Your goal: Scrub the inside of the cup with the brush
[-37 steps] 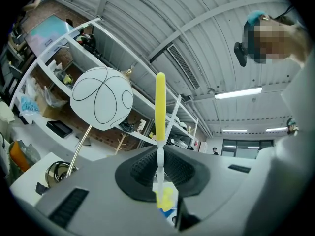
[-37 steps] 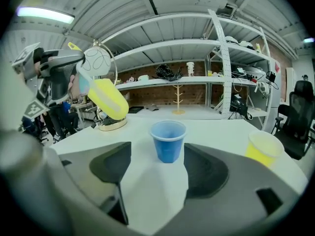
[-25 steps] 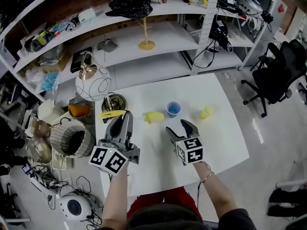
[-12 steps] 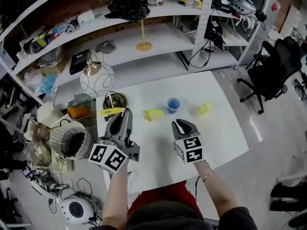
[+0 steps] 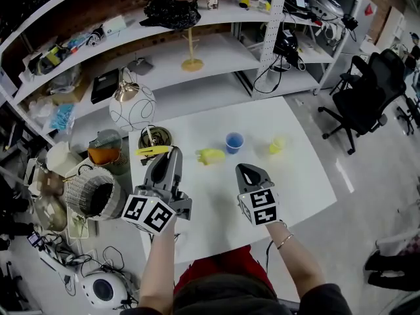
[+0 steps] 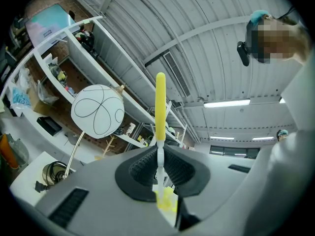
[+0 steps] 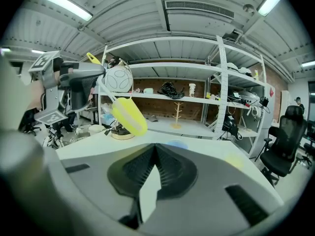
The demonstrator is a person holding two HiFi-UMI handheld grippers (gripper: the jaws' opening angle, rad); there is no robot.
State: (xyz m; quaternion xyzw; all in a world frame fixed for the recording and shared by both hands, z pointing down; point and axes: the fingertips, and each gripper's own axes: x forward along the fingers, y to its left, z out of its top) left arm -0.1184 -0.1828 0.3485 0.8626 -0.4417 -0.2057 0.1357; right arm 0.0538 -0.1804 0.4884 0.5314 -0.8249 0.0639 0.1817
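Right claw [image 5: 245, 170] has just pressed together empty, near the upright blue cup [image 5: 234, 141]; left claw [image 5: 172, 155] pinches the yellow brush [image 5: 211, 156].

In the head view, the left gripper [image 5: 173, 155] covers the middle of the brush [image 5: 211, 155], so only its yellow ends show. In the right gripper view, the right gripper [image 7: 156, 147], its jaws just closed on nothing, hides most of the cup [image 7: 176, 143]. The pale yellow thing [image 5: 276, 144] is too blurred to name.
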